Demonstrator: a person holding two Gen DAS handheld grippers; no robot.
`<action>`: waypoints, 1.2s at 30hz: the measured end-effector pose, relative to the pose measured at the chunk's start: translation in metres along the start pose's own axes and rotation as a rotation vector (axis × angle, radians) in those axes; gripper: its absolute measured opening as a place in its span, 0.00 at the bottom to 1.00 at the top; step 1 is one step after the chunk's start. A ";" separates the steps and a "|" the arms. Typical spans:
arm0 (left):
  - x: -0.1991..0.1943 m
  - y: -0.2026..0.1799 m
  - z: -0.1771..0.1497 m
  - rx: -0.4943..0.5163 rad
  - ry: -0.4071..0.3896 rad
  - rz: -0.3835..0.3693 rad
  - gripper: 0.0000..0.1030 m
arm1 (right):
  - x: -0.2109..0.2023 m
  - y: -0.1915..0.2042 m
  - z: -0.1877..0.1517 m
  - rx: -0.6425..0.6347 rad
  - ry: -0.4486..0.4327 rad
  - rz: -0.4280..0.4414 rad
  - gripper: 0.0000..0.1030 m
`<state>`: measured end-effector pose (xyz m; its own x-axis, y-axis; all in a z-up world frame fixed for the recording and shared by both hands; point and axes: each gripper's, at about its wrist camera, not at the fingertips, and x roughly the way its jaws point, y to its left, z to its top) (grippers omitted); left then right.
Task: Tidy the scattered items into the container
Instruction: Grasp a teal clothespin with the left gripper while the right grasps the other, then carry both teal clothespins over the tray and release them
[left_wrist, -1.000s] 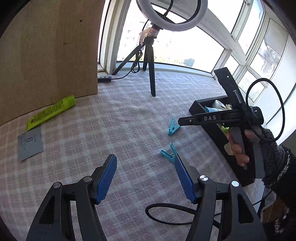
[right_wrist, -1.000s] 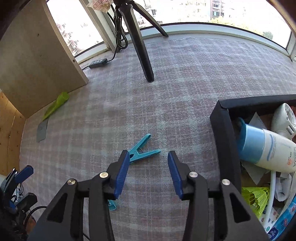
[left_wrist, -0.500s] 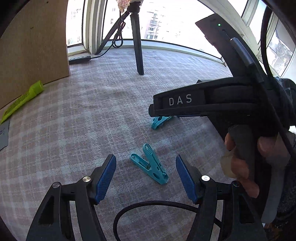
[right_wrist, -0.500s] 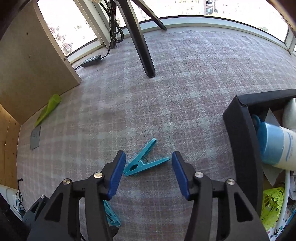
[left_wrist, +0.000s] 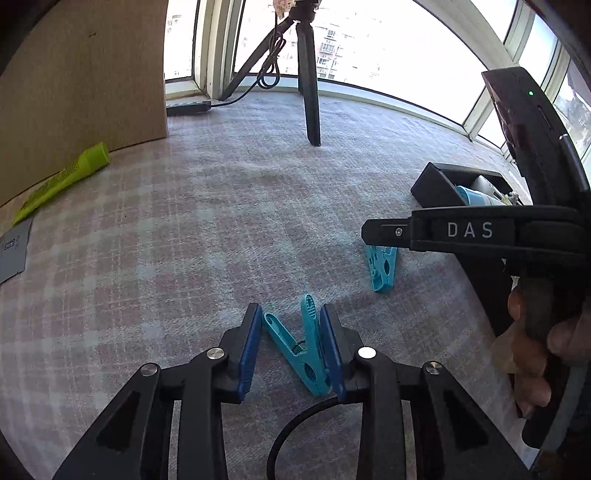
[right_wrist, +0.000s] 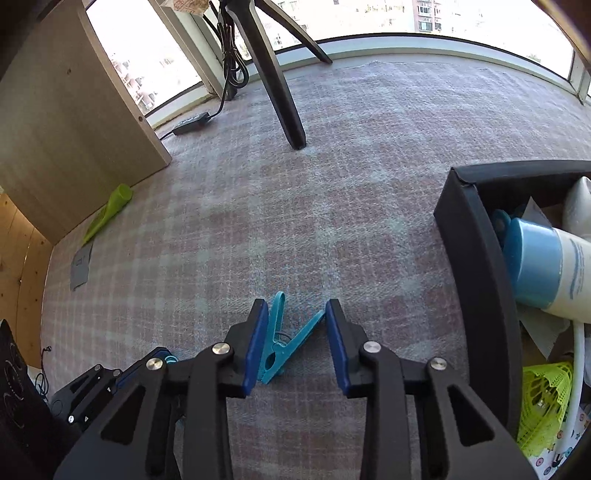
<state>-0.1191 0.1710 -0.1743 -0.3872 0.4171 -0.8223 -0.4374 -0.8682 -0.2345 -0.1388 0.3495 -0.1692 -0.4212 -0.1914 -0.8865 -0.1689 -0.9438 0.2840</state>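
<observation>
Two teal clothes pegs lie on the checked cloth. My left gripper has its blue pads closed in on both sides of one peg, touching it. My right gripper straddles the other peg, its pads touching the peg's two arms; this peg also shows in the left wrist view, under the right gripper's body. The black container stands to the right, holding a blue-capped white bottle and a yellow-green shuttlecock.
A yellow-green tube and a grey card lie at the far left beside a wooden board. A black tripod leg stands at the back middle, with a cable and a power strip by the window.
Both grippers have moved down and forward onto their pegs, and both pairs of pads have narrowed from wide open to touching the pegs.
</observation>
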 end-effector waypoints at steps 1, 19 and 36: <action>-0.002 0.003 -0.001 -0.010 0.001 -0.007 0.30 | -0.002 -0.001 -0.002 0.008 -0.003 0.009 0.30; -0.044 -0.038 0.038 0.046 -0.066 -0.141 0.29 | -0.129 -0.050 -0.025 0.085 -0.270 -0.034 0.30; -0.028 -0.253 0.099 0.348 -0.026 -0.333 0.75 | -0.260 -0.216 -0.074 0.354 -0.480 -0.288 0.36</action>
<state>-0.0781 0.4053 -0.0408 -0.1977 0.6676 -0.7178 -0.7851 -0.5463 -0.2918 0.0728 0.5830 -0.0265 -0.6518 0.2743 -0.7071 -0.5827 -0.7779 0.2353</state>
